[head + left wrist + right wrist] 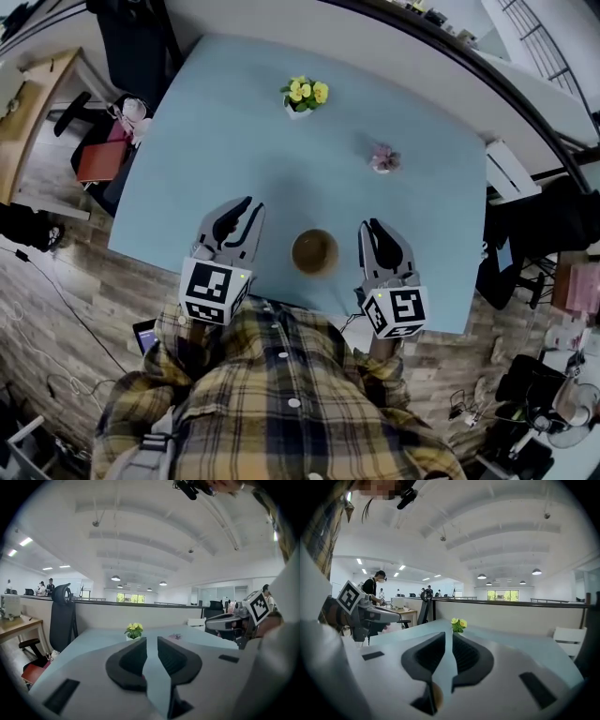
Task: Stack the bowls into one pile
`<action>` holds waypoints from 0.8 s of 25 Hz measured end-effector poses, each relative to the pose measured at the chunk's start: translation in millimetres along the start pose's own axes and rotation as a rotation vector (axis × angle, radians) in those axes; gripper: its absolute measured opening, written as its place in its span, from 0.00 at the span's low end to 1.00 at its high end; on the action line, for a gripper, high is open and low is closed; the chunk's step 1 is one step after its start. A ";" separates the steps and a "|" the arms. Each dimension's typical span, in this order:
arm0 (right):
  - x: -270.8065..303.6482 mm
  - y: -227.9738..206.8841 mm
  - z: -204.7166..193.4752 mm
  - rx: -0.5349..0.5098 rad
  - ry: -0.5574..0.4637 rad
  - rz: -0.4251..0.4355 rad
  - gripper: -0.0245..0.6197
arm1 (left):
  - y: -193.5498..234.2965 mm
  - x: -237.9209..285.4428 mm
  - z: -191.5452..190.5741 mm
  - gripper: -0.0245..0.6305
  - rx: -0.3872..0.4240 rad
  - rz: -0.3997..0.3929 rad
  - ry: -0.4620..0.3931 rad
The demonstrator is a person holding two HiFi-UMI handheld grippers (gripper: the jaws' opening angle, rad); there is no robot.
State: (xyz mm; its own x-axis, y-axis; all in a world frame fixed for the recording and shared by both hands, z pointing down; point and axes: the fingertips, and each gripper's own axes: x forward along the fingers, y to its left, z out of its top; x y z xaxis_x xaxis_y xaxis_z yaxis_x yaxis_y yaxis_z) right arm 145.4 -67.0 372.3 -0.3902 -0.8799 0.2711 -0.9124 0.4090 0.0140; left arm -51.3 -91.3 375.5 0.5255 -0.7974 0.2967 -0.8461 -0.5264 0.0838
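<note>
A brown bowl (314, 251) stands near the front edge of the light blue table (234, 131); whether more bowls nest inside it I cannot tell. My left gripper (240, 208) hovers just left of the bowl, and my right gripper (372, 227) hovers just right of it. Neither touches the bowl. In the left gripper view the left gripper (152, 641) points across the table, with only a narrow gap and nothing between its jaws. The right gripper (448, 637) shows the same narrow, empty gap, and a brown sliver of the bowl (436, 697) peeks out below its jaws.
A small white pot of yellow flowers (305, 94) stands at the far middle of the table, and a small pink ornament (382, 159) lies to its right. A dark office chair (63, 616) and a wooden desk (28, 103) sit off the table's left side.
</note>
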 end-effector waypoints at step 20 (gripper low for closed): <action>-22.3 -4.8 -12.4 0.071 0.003 -0.107 0.04 | -1.8 -7.0 -5.5 0.02 0.008 -0.018 0.021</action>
State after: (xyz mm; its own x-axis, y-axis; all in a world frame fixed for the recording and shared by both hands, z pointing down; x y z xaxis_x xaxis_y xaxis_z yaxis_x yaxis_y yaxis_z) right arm 160.0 -46.3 378.1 -0.2899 -0.9169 0.2744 -0.9553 0.2944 -0.0255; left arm -53.9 -83.1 378.5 0.5385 -0.7816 0.3150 -0.8358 -0.5429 0.0817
